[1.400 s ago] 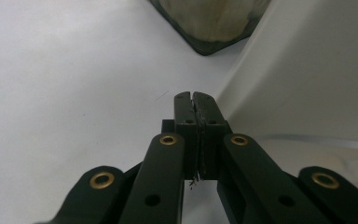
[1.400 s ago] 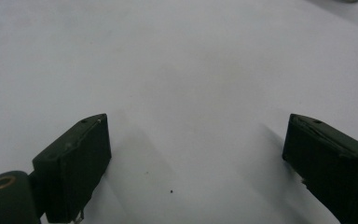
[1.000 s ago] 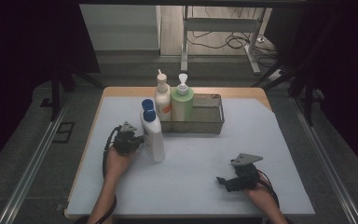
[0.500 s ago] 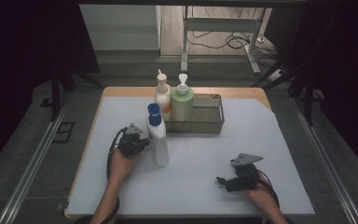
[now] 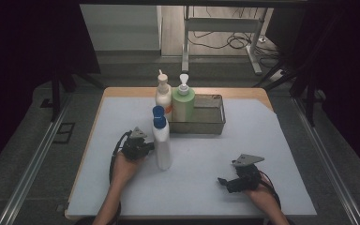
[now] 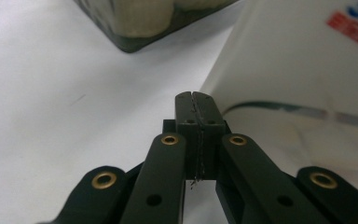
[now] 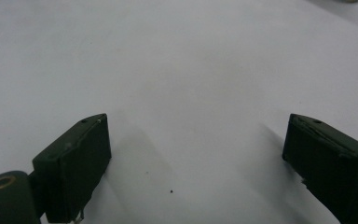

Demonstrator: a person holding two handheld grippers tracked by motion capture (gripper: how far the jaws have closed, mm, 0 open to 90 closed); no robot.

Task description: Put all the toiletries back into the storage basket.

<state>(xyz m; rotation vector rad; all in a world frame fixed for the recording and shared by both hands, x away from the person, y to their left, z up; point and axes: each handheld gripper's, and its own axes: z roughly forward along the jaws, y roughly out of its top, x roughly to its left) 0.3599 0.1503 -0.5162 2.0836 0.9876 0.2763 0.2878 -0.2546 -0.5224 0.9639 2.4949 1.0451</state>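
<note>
We see a tall white bottle with a blue cap (image 5: 161,139) standing upright on the white counter (image 5: 201,187), just in front of the metal tray (image 5: 214,125). Our left tool (image 5: 145,147) sits just beside that bottle, on its left. In the left gripper view its two black jaws are pressed flat together with nothing between them, and the white bottle (image 6: 303,56) is close by, cut off at the top so we read only a bit of its label. We cannot tell if the tool touches it.

Our right tool (image 5: 226,182) rests on the counter well apart from the bottle, to its right. Its jaws stand wide apart over bare white counter (image 7: 191,93) and hold nothing.

In the tray's left end stand a green pump bottle (image 5: 183,103) and a cream bottle (image 5: 162,93); their lower parts are hidden.
</note>
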